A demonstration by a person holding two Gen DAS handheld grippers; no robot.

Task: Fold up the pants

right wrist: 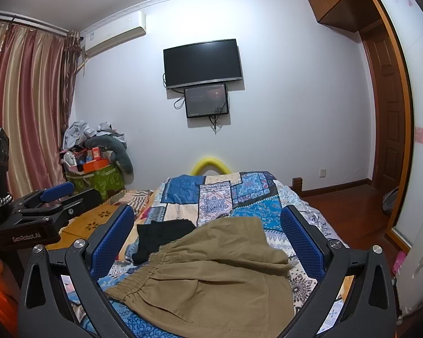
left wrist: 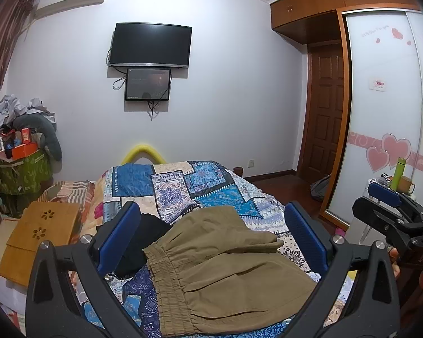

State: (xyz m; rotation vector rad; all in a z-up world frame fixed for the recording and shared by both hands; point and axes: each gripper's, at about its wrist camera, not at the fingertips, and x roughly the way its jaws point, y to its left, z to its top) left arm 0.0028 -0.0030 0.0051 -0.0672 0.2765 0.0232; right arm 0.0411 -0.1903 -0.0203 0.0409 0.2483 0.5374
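The khaki pants point(left wrist: 225, 276) are laid on the patchwork bedspread point(left wrist: 183, 188) of the bed, waistband turned toward the left side and the cloth already doubled into a compact, roughly flat bundle; one upper flap is seen lying over the rest. This placement on the broad, soft surface is judged to give room for a fold to be pressed flat. A black garment point(left wrist: 138, 242) is set just beside the waistband, touching or slightly under it, probably put aside as a separate piece.

The left gripper point(left wrist: 211, 242) is held above the near end of the pants with its blue-padded fingers point(left wrist: 118, 236) spread wide and nothing held between them. The right gripper point(right wrist: 208, 242) is likewise held wide open and empty over the same cloth. Both are kept apart from the fabric, so that an edge can be chosen before anything is closed on it. A wooden lap desk point(left wrist: 42, 233) is seen lying at the left of the bed, clear of the working area.
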